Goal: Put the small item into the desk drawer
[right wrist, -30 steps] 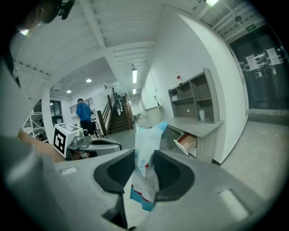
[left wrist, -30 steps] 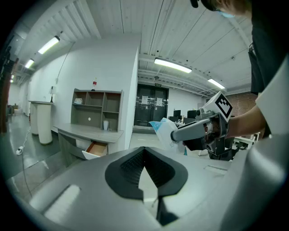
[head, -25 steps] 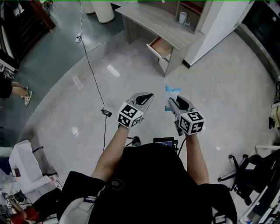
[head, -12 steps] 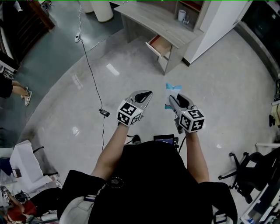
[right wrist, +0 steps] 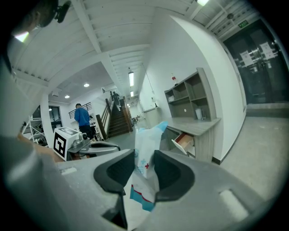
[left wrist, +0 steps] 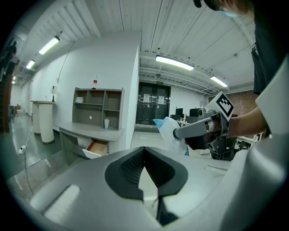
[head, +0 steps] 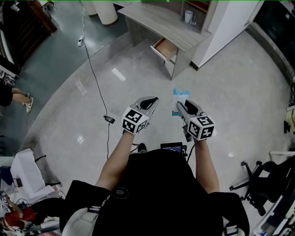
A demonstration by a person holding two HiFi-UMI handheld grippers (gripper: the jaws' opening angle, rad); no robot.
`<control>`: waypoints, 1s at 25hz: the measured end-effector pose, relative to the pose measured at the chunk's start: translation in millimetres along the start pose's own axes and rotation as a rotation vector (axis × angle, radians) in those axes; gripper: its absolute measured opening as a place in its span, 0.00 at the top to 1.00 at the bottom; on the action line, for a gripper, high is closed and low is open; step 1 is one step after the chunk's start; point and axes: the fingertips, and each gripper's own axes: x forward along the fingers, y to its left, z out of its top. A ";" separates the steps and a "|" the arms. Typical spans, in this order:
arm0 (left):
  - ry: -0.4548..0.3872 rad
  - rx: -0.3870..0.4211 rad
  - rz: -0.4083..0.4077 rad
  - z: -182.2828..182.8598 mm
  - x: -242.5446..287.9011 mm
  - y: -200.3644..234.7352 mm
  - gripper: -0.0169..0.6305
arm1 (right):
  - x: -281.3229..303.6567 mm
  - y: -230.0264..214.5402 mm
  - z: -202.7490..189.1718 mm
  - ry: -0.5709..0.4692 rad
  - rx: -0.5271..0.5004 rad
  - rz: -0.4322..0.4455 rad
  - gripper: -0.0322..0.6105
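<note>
We hold both grippers out over the pale floor (head: 230, 92), side by side and apart. The right gripper (head: 181, 107) has its jaws pinching the small item (head: 180, 93), a thin white packet with a blue top edge. In the right gripper view the small item (right wrist: 147, 143) stands upright between the dark pads of the right gripper (right wrist: 144, 170), its blue corner sticking up past them and a blue-and-red band hanging below. The left gripper (head: 150, 102) carries nothing. In its own view the pads of the left gripper (left wrist: 144, 159) are pressed together at the tips, with only a narrow wedge of floor showing beneath them.

The table (head: 159, 22) lies at 12 o'clock from us in the head view, well apart from both grippers. Its drawer (head: 164, 48) is pulled out on the near side, showing a reddish-brown inside. Both gripper views catch that drawer (left wrist: 96, 146) (right wrist: 184, 140) open under the tabletop. A shelf unit (head: 194, 13) stands on the table against the white wall, with a white cup (head: 187, 16) in one compartment.

A black cable (head: 94, 69) runs across the floor at 10 o'clock. A black chair (head: 260, 180) sits at 4 o'clock.
</note>
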 end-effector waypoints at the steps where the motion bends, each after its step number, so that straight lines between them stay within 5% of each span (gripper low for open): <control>1: 0.002 -0.001 0.002 0.0 2.3 -1.3 0.97 | -1.3 -2.8 0.3 -0.001 0.003 0.002 0.74; 25: 0.015 -0.017 0.084 0.4 32.5 -28.1 0.97 | -16.6 -46.1 -13.7 0.042 0.011 0.091 0.74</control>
